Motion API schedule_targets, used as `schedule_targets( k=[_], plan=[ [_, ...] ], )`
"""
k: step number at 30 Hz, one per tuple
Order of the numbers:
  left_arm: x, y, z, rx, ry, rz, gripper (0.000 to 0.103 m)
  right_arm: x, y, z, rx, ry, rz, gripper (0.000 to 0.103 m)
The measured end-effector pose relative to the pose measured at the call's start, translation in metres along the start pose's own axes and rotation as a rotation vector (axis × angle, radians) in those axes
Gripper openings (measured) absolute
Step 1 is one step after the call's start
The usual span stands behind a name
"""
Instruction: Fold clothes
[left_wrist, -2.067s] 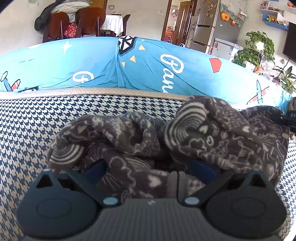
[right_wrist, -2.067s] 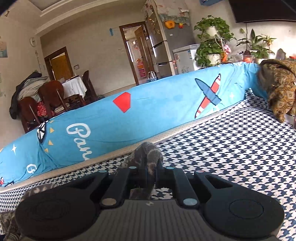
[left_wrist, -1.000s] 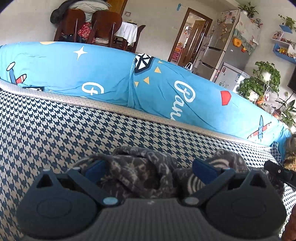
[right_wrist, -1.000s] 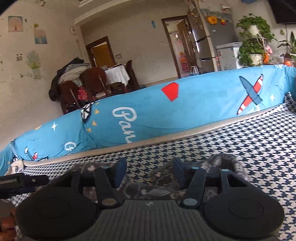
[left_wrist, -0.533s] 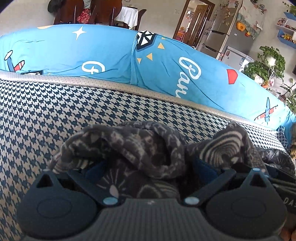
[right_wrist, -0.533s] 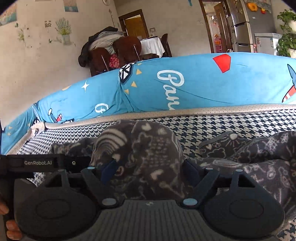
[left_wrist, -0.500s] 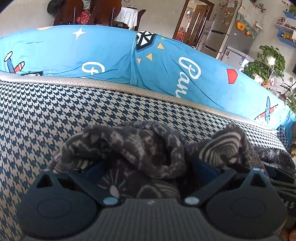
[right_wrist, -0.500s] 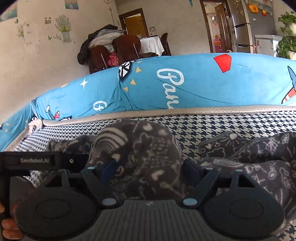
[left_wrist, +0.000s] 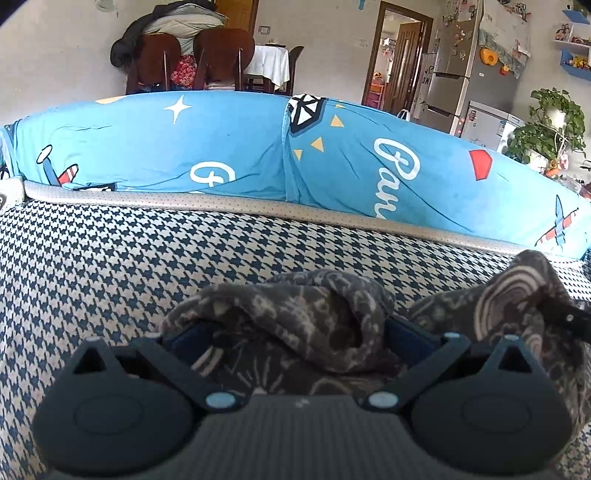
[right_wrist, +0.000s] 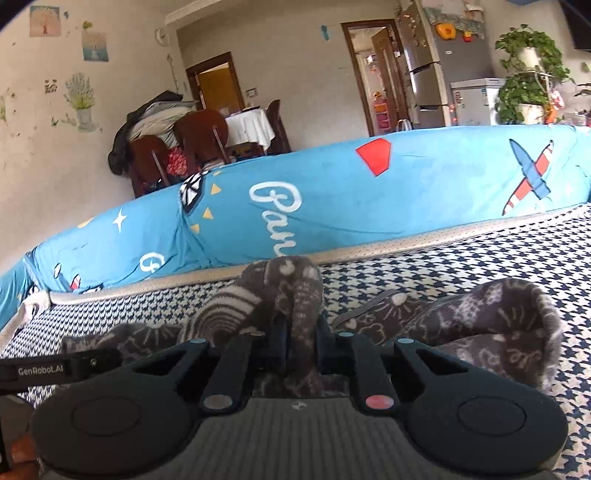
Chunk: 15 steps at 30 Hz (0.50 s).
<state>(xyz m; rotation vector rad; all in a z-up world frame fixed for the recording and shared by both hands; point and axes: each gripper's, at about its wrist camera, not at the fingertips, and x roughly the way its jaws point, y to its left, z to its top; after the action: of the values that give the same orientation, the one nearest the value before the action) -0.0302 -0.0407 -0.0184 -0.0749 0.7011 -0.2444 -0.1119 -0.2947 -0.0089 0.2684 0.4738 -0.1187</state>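
Right hand-held gripper (right_wrist: 300, 334) is pinching a ridge of the grey patterned garment (right_wrist: 491, 325); left hand-held gripper (left_wrist: 295, 334) is straddling a bunch with its jaws spread wide. Garment is lying crumpled on the houndstooth sofa seat (left_wrist: 110, 258), so flattening and folding are seemingly remaining.

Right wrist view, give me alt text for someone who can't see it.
The right tongs are shut on a bunched fold of a grey patterned garment lying on a houndstooth sofa seat. Behind runs a blue cartoon-print cushion.
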Motion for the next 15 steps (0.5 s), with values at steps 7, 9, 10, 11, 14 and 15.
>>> schedule_targets(
  k=[7, 9, 10, 11, 14, 15],
  plan=[
    [-0.011, 0.003, 0.005, -0.043, -0.036, -0.067, 0.103, -0.026, -0.039, 0.008, 0.079, -0.014, -0.159, 0.013],
    [-0.015, 0.002, 0.007, -0.050, -0.048, -0.094, 0.103, -0.030, -0.048, 0.006, 0.094, 0.011, -0.190, 0.013],
    [-0.017, 0.001, 0.008, -0.054, -0.053, -0.109, 0.103, -0.031, -0.050, 0.004, 0.086, 0.033, -0.193, 0.013],
    [-0.019, 0.000, 0.009, -0.059, -0.057, -0.126, 0.103, -0.031, -0.052, 0.002, 0.078, 0.055, -0.197, 0.013],
    [-0.021, -0.003, 0.014, -0.064, -0.061, -0.157, 0.103, -0.030, -0.057, -0.004, 0.060, 0.123, -0.185, 0.014],
    [-0.021, -0.003, 0.016, -0.065, -0.066, -0.158, 0.103, -0.031, -0.059, -0.005, 0.060, 0.136, -0.181, 0.014]
  ],
)
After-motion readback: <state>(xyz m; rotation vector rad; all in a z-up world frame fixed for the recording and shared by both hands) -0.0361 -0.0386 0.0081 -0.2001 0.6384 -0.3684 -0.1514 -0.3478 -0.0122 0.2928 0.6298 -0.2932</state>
